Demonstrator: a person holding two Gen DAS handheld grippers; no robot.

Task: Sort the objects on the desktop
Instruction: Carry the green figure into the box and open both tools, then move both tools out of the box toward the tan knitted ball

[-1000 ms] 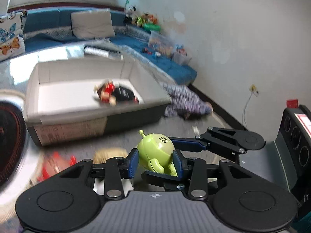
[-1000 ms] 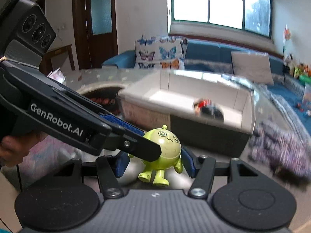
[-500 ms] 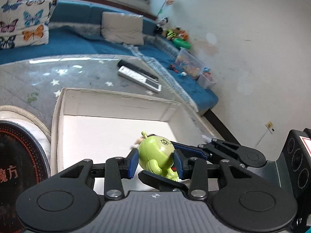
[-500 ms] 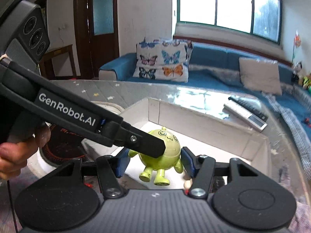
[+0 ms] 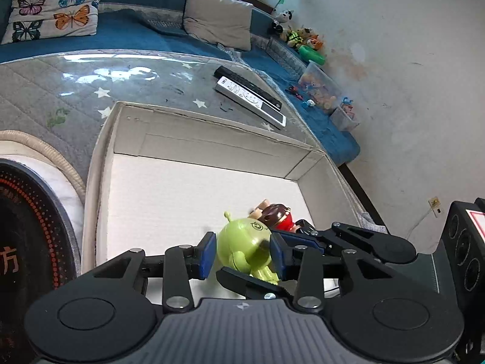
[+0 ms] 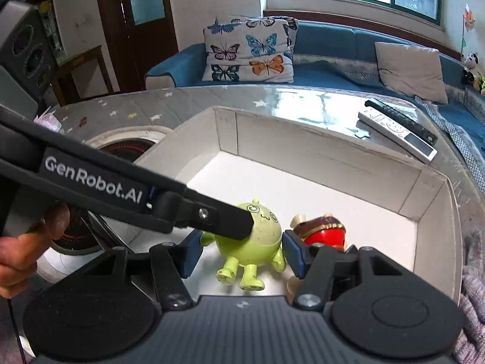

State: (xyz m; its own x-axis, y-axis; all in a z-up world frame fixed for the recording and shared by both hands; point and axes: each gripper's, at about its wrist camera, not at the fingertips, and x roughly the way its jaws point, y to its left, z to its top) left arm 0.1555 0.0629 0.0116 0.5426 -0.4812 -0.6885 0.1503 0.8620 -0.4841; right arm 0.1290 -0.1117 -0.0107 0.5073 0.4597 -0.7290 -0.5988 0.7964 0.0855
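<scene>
While claws flank green toy, red figure inside box

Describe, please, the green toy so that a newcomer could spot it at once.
Find the white cardboard box on the star-patterned table. At its near end, between the two grippers' blue pads, sits the green toy, a round lime figure with stubby legs, a small antenna and a drawn face. Its neighbour, the red figure, is dark-haired.

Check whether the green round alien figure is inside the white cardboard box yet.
Inside its walls, but not clearly resting on the floor: the green round alien figure sits between the pads of both tools, over the white cardboard box floor, beside a red figure.
</scene>
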